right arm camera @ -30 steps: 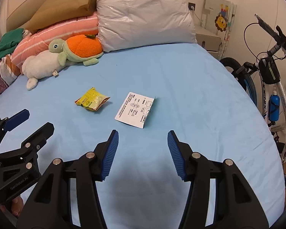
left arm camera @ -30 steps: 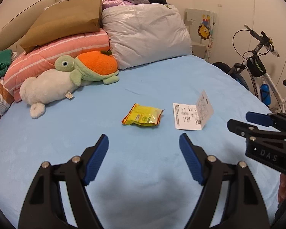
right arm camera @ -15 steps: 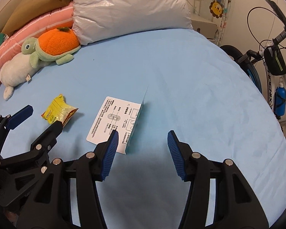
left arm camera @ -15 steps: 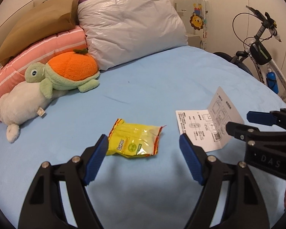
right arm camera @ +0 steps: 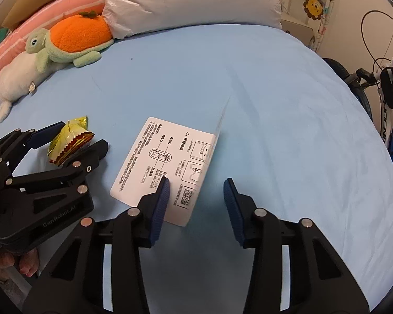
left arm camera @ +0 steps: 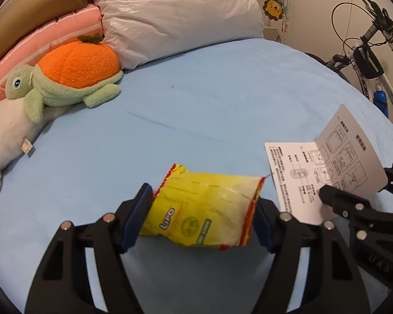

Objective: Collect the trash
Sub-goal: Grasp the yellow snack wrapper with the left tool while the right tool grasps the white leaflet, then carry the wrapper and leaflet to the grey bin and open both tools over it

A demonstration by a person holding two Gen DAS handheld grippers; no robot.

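Observation:
A yellow snack wrapper (left arm camera: 204,209) lies on the blue bed sheet (left arm camera: 196,99). My left gripper (left arm camera: 200,217) is open with its blue pads on either side of the wrapper, close to its ends. The wrapper also shows in the right wrist view (right arm camera: 69,141) between the left gripper's fingers (right arm camera: 86,157). A folded white instruction leaflet (right arm camera: 167,167) lies to the right, one flap standing up. My right gripper (right arm camera: 195,209) is open, its left pad over the leaflet's near edge and the upright flap between the jaws. The leaflet also shows in the left wrist view (left arm camera: 325,167).
A turtle plush with an orange shell (left arm camera: 65,78) and a white plush (left arm camera: 7,133) lie at the back left. A striped pink pillow (left arm camera: 52,31), a brown paper bag (left arm camera: 34,5) and a grey-white pillow (left arm camera: 175,13) line the headboard. A bicycle (left arm camera: 372,60) stands beside the bed's right edge.
Both grippers have moved forward and down. The left one now brackets the wrapper; the right one has reached the leaflet's near edge. Both stayed open.

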